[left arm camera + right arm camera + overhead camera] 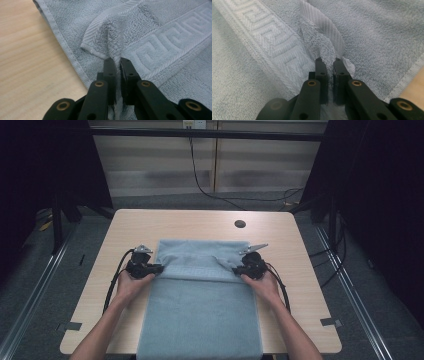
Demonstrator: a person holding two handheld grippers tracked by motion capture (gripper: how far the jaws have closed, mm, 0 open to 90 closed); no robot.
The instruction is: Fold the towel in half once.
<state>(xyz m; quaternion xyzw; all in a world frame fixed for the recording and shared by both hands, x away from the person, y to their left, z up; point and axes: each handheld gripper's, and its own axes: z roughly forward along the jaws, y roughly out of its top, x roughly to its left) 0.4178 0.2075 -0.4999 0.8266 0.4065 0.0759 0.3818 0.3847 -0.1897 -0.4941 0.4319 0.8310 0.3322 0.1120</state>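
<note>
Here, nearest the person, the towel (200, 315) lies flat, its near end reaching the table's (295, 250) front edge between the two forearms. Bare wood flanks it on both sides, a wider strip outside the left hand (131, 285) than outside the right hand (264, 286).

A little farther on, the left gripper (156, 268) sits at the towel's left edge, its jaws clenched on a pinch of cloth. In the left gripper view the left gripper (118, 59) has a ridge of terry squeezed between its tips, with a turned-up hemmed corner just beyond and to the left of them, a woven key-pattern band running off to their right, and bare table to their far left past the hem.

Level with it, the right gripper (239, 268) grips the towel's right edge in the same manner. In the right gripper view the right gripper (329, 60) is pinched shut on a bunched fold, ribbed hem rising just past the tips, the patterned band to their left, and a sliver of table at the lower right.

Beyond both grippers a folded-over layer of towel stretches between them, its far edge straight. Past that lies open tabletop, with a round cable hole (240, 224) beyond the right gripper, near the far edge.
</note>
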